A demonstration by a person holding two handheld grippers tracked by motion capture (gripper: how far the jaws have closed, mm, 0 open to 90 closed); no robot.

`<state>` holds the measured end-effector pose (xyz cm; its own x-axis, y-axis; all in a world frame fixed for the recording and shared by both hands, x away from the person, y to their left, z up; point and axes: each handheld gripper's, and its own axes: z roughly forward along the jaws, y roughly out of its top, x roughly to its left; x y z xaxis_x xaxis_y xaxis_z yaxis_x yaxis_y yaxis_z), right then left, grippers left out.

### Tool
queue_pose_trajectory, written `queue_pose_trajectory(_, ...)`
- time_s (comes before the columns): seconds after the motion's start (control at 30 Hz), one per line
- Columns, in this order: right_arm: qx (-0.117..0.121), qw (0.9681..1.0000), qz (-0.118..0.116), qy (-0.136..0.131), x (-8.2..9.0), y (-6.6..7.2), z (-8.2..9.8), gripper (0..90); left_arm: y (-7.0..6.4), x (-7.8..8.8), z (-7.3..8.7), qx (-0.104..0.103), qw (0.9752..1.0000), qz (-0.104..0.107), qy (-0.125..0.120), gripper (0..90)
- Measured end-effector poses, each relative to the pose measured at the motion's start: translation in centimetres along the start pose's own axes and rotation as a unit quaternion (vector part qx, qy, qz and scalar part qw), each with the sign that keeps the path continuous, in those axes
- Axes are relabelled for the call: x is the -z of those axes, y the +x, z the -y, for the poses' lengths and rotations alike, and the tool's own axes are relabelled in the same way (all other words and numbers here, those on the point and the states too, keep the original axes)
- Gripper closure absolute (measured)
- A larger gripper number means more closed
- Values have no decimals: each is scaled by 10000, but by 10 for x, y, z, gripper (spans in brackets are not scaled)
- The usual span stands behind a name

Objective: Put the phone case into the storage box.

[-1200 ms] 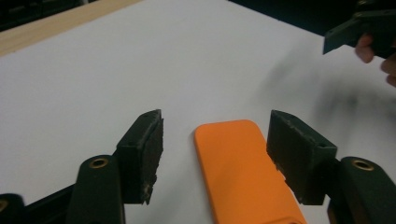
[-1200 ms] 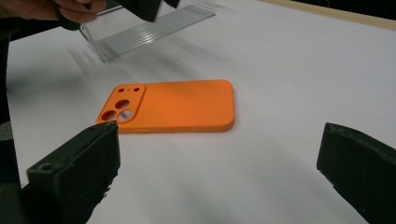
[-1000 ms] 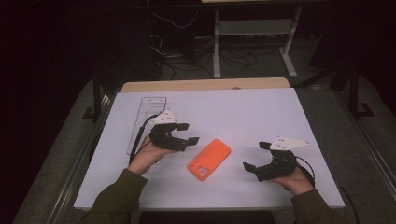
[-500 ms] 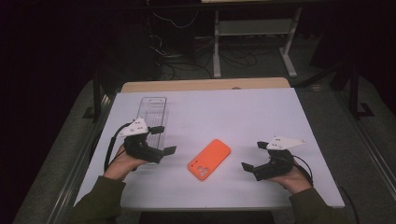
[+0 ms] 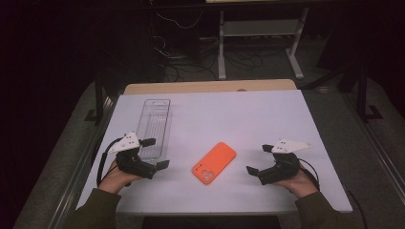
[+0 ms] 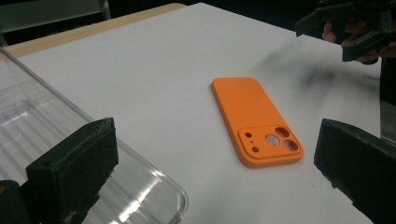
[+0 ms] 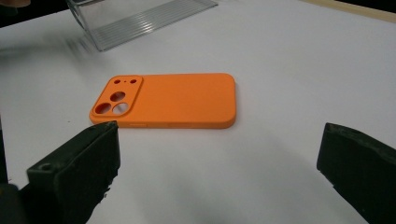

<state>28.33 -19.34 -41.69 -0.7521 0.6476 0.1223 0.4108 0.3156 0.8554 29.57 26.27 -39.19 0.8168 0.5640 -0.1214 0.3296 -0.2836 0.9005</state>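
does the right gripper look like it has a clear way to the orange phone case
Probably yes: the right gripper stands open beside the orange phone case, its jaws facing it, with bare table between them.

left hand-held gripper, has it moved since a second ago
Yes. The left hand-held gripper has pulled back leftward from the orange phone case to the near end of the clear tray; its jaws have just been opening, nothing between them.

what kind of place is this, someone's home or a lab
Most likely a lab or recording workspace, not a home: a white-topped table in a dark room, loose cables on the floor behind it, and a metal equipment stand at the back.
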Motion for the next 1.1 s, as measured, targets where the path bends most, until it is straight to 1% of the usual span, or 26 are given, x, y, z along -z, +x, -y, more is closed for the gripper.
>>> queue_pose_trajectory(0.03, 9, 10000, 0, -8, 0, 0, 0, 0, -1, 3, 3, 16, 10000, -21, -36, 0)
queue_pose_trajectory(0.2, 10, 10000, 2, -10, 0, 0, 0, 0, -1, 4, 5, 61, 10000, -19, -59, 0)
queue_pose_trajectory(0.27, 10, 10000, 4, -9, 0, 0, 0, 0, -2, 4, 5, 9, 10000, -3, -4, 0)
queue_pose_trajectory(0.37, -2, 10000, 3, -25, 0, 0, 0, 0, -2, 4, 4, -4, 10000, -15, -3, 0)
queue_pose_trajectory(0.43, -2, 10000, 1, -26, 0, 0, 0, 0, -1, 3, 3, -35, 10000, -15, -4, 0)
queue_pose_trajectory(0.47, 1, 10000, 2, -22, 0, 0, 0, 0, -1, 3, 2, -1, 10000, -17, 14, 0)
queue_pose_trajectory(0.5, -2, 10000, 1, -12, 0, 0, 0, 0, -1, 2, 0, -27, 10000, -20, 31, 0)
queue_pose_trajectory(0.53, 1, 10000, 0, -6, 0, 0, 0, 0, -2, 2, -1, -3, 10000, -10, 14, 0)
queue_pose_trajectory(0.6, 4, 10000, 4, -14, 0, 0, -1, 0, -1, 2, -3, -20, 10000, -6, 37, 0)
queue_pose_trajectory(0.67, 19, 10000, -2, -28, 0, 0, -1, 0, -1, -1, -6, 22, 10000, 18, 41, 0)
queue_pose_trajectory(0.77, 10, 10000, 3, -22, 0, 0, -1, 0, -1, -6, -10, 2, 10000, 25, 94, 0)
queue_pose_trajectory(0.83, 19, 10000, -2, -23, 0, 0, -1, 0, -1, -7, -10, 16, 10000, 43, 78, 0)
queue_pose_trajectory(1.0, 10, 10000, 6, -25, 0, 0, -1, 0, 0, -14, -18, 10, 10000, 28, 35, 0)
queue_pose_trajectory(1.03, 1, 10000, 2, -25, 0, 0, -1, 0, 0, -15, -20, 46, 10000, 19, 32, 0)
queue_pose_trajectory(1.07, -3, 10000, 0, -31, 0, 0, -1, 0, 0, -16, -21, 35, 10000, 36, 24, 0)
queue_pose_trajectory(1.1, -10, 10000, -4, -33, 1, 0, -1, 0, -1, -17, -22, 86, 9999, 58, 1, 0)
